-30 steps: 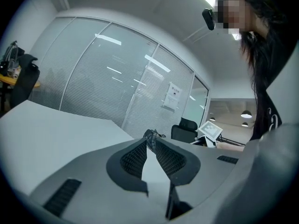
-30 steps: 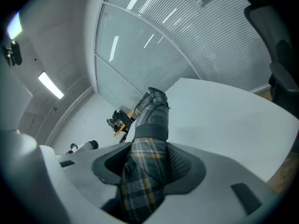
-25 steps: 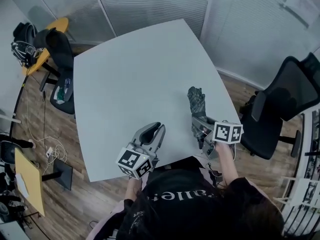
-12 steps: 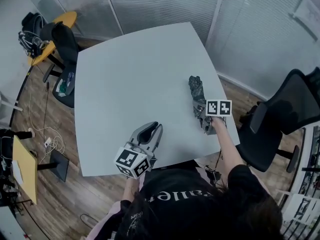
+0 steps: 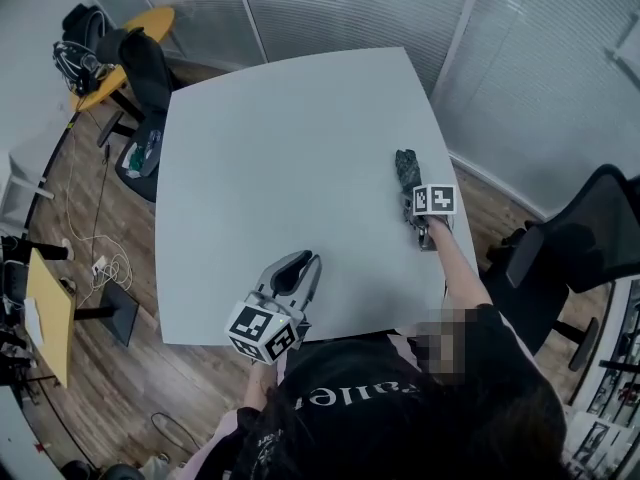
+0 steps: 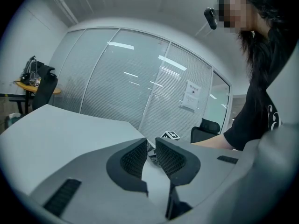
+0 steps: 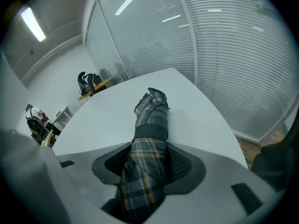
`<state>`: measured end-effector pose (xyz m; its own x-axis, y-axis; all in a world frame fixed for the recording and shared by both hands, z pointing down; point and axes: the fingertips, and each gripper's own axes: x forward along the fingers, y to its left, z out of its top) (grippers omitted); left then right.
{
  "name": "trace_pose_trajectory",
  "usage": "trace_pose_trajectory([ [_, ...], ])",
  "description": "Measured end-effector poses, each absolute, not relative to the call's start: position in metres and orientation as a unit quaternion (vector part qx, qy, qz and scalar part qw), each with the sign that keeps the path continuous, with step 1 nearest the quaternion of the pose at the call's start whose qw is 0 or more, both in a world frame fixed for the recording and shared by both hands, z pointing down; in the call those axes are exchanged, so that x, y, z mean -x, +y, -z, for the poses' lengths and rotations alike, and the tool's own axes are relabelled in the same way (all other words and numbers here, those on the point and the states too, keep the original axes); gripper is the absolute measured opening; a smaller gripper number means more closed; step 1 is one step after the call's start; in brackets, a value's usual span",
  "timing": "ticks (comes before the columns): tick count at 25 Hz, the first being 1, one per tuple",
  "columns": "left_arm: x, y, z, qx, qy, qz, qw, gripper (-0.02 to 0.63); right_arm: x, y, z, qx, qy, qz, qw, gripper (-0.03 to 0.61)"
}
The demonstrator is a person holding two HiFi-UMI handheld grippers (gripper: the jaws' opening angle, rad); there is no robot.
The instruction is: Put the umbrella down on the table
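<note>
A folded plaid umbrella [image 5: 406,169] lies lengthwise low over the right side of the pale grey table [image 5: 280,138]. My right gripper [image 5: 420,213] is shut on its middle, with the marker cube above it. In the right gripper view the umbrella [image 7: 151,112] runs out between the pads, its far end close to the tabletop; whether it touches I cannot tell. My left gripper [image 5: 292,273] hovers by the table's near edge, away from the umbrella. Its jaws stand a narrow gap apart and hold nothing [image 6: 150,158].
A black office chair [image 5: 585,240] stands off the table's right corner. At the far left are a small yellow table [image 5: 125,63] with gear on it and another dark chair [image 5: 148,68]. Cables [image 5: 105,268] lie on the wooden floor. Glass walls with blinds run behind.
My right gripper has carried the umbrella away from the person, farther over the table and lower. The left gripper has hardly shifted.
</note>
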<state>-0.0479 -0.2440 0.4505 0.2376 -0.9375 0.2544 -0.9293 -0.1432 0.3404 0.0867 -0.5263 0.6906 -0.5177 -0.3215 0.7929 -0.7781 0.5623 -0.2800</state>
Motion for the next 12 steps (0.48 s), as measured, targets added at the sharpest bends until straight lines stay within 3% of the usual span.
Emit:
trace_pose_trajectory([
  [12, 0.048, -0.252, -0.458, -0.754, -0.615, 0.011, 0.232, 0.074, -0.085, -0.535, -0.713, -0.342, -0.808, -0.336, 0.341, 0.249],
])
